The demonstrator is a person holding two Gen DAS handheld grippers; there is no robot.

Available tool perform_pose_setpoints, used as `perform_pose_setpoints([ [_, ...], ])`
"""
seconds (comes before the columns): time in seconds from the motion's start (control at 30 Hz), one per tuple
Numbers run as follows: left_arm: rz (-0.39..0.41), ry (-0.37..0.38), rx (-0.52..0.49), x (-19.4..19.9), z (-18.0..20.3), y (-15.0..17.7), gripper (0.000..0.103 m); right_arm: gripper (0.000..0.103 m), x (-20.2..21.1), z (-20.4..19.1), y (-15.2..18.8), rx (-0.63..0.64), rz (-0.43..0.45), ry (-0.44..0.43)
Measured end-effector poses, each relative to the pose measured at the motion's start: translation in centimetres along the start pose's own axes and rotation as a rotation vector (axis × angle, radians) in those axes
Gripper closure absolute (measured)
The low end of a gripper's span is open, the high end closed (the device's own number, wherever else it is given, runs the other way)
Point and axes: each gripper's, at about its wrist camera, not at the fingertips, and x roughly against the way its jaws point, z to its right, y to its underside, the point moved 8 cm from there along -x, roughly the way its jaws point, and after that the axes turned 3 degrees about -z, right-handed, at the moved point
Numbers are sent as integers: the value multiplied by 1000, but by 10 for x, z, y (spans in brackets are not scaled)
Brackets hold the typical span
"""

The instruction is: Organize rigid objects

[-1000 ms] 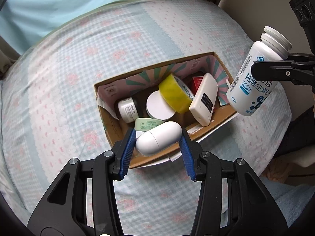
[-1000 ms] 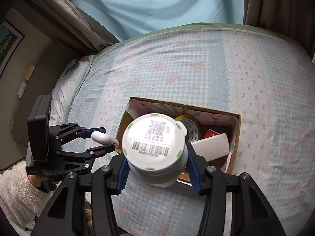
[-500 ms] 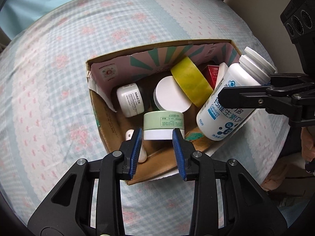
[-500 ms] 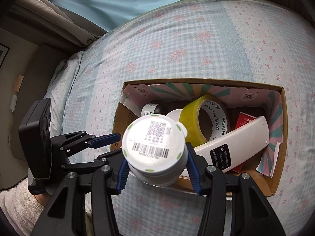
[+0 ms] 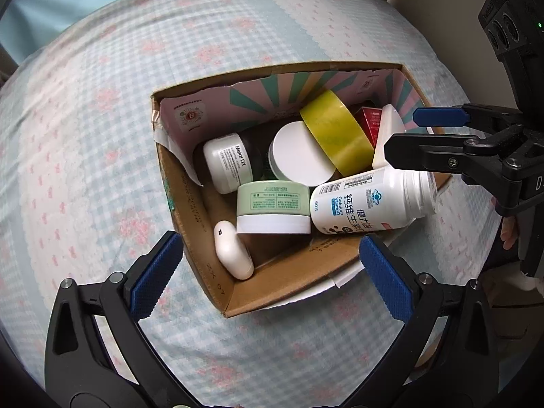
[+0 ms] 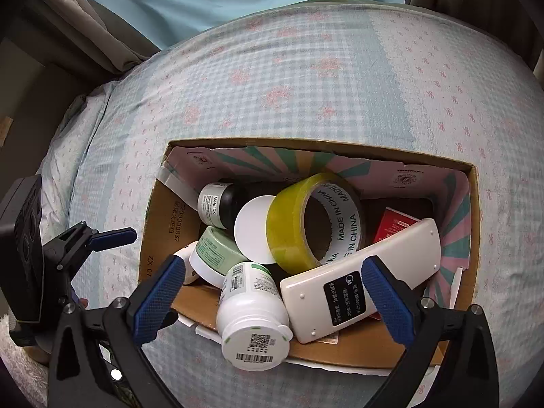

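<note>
A cardboard box [image 5: 190, 224] [image 6: 472, 224] sits on the bed and holds several items. A white calcium bottle [image 5: 370, 200] [image 6: 253, 319] lies tilted on the box's near edge, free of both grippers. A white oval case [image 5: 233, 255] lies in the box's corner. Also inside are a green jar [image 5: 272, 209] [image 6: 214, 255], a yellow tape roll [image 5: 335, 136] [image 6: 312, 221], a white remote [image 6: 360, 285] and a dark bottle [image 5: 227, 163] [image 6: 217, 207]. My left gripper [image 5: 268, 275] [image 6: 102, 241] is open and empty. My right gripper [image 6: 272, 292] [image 5: 418, 136] is open and empty.
The bed [image 5: 85, 129] [image 6: 306, 78] has a light blue checked sheet with pink flowers. A red packet [image 5: 372, 119] [image 6: 394, 224] and a white lid [image 5: 299, 158] [image 6: 255, 229] are in the box. Curtains [image 6: 108, 30] hang behind the bed.
My left gripper let the white oval case go into the box and opened wide. My right gripper let the calcium bottle go onto the box's edge and opened.
</note>
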Motion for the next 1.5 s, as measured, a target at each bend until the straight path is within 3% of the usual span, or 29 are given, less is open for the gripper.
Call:
perform_pose_setpoints([
  [0.37, 10, -8, 9, 16, 8, 3, 0, 0, 19, 6, 11, -40, 6, -19],
  [0.67, 93, -79, 26, 81, 22, 7, 0, 0, 75, -1, 20, -44, 66, 0],
  [0.9, 250, -165, 112, 182, 44, 7, 0, 0, 161, -11, 28, -11, 158, 28],
  [1.17, 487, -242, 198, 311, 112, -5, 0, 0, 298, -13, 40, 43, 333, 131],
  [1.33, 587, -234, 219, 359, 165, -7, 0, 0, 377, -2, 56, 34, 462, 180],
  [1.5, 636, -241, 217, 379, 214, -4, 0, 0, 421, 12, 76, 22, 546, 223],
])
